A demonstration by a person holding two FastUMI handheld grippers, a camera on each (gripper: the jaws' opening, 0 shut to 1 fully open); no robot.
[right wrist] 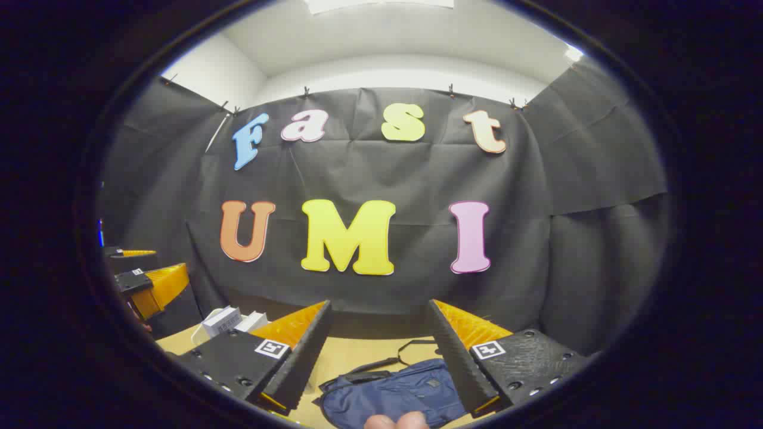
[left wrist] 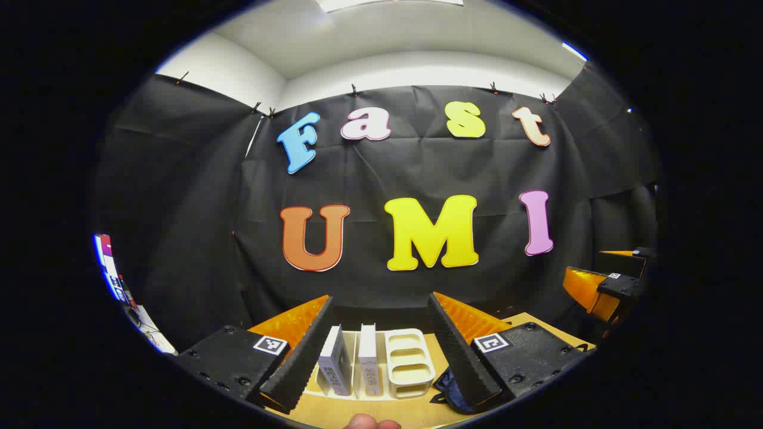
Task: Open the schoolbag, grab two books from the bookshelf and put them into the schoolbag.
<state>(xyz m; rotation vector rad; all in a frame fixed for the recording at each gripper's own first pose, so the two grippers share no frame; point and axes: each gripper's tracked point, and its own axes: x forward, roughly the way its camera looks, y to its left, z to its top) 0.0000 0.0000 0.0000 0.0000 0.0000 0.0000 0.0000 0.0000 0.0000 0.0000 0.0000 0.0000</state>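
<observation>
Left gripper view, near to far: we log the left gripper (left wrist: pixel 380 333) at 6 o'clock, jaws spread wide, gripping nothing. Between its fingers, on the wooden table (left wrist: pixel 334 412), we see a white bookshelf (left wrist: pixel 409 363) holding two upright books (left wrist: pixel 350 366) in its left slots. A corner of the blue schoolbag (left wrist: pixel 448 390) lies at 5 o'clock, just beside the shelf. At 3 o'clock, farther off, we see the other gripper.

Right gripper view: we log the right gripper (right wrist: pixel 380 336) at 6 o'clock, jaws spread, empty. The schoolbag (right wrist: pixel 393 396) lies flat between its fingers, looking closed. At 8 o'clock we note the books (right wrist: pixel 223 320), and beyond them the left gripper (right wrist: pixel 143 283).
</observation>
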